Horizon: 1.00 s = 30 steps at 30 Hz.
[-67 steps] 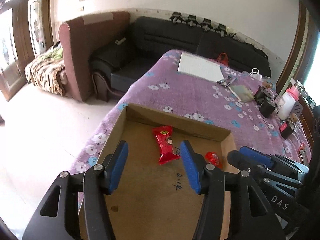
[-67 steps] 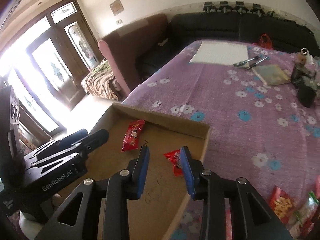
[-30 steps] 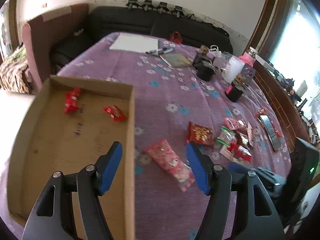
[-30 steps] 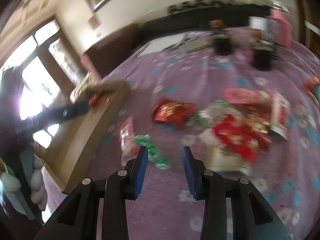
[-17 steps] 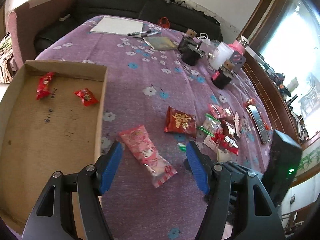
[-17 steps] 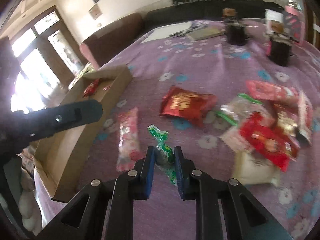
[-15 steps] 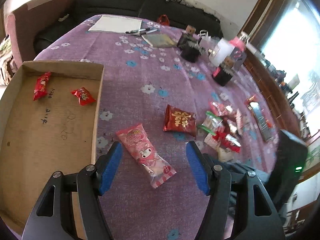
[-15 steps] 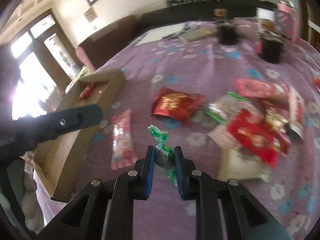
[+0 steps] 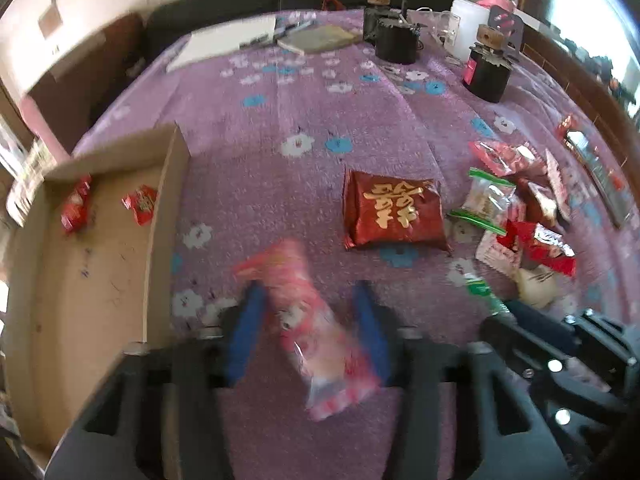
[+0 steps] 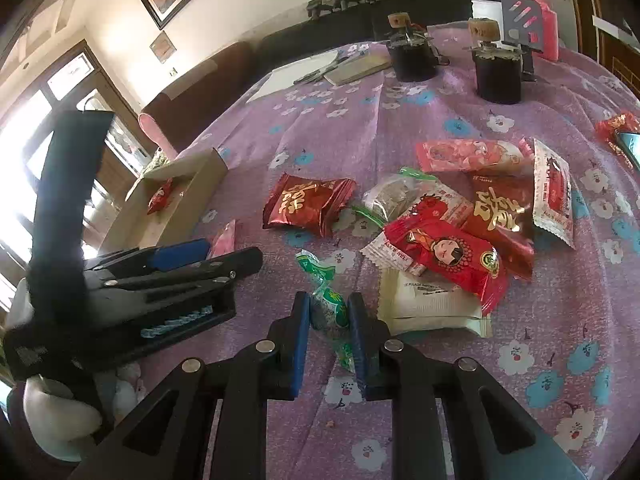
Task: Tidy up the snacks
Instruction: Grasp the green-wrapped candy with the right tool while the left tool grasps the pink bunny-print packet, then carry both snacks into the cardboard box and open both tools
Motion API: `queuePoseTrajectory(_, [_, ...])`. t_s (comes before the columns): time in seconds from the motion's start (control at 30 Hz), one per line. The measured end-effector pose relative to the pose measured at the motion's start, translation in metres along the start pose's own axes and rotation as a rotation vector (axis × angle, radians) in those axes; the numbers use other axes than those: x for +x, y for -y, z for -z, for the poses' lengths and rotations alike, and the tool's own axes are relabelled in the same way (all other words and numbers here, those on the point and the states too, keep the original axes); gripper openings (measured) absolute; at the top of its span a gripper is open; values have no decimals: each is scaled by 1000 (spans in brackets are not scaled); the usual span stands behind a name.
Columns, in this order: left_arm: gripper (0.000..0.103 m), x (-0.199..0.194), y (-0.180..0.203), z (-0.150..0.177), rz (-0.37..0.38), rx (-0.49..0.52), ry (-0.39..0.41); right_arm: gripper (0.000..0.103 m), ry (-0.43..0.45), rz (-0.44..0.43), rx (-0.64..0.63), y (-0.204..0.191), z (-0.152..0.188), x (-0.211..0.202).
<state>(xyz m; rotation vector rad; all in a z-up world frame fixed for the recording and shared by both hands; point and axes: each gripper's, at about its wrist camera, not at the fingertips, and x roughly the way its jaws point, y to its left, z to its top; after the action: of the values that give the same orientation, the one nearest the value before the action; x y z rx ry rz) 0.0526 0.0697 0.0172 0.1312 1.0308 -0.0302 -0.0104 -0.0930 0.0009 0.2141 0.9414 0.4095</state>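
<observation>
Left gripper (image 9: 308,320) just closing around pink packet (image 9: 316,328), grasp blurred; right gripper (image 10: 329,312) clenched on green candy (image 10: 326,300).

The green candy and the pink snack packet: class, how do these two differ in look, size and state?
The green candy is small with twisted ends; the pink snack packet is a long flat pouch, far larger. The candy is pinched in the right claw; the packet lies between the pads of the left claw, whose jaws have just been closing. The candy shows sharp, the packet blurred. Both are wrapped snacks on the purple cloth.
</observation>
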Motion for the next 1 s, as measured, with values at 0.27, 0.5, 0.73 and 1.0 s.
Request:
queuePoseTrajectory(0.27, [21,-33,-17,3,149,-58,64,20,54,4,1,-2,2,-10])
queuePoseTrajectory(0.5, [21,-85,-58,11,247,-132,156,20,96,-21,-3,-3,1,-17])
queuePoseTrajectory(0.73, [21,-96,-137,15,167,-226,185,19,110,-53,-52,-29,-3,-26])
queuePoseTrajectory(1.0, [21,-53,-215,12,106,-343,118,19,48,-143,-145,-109,-43,-1])
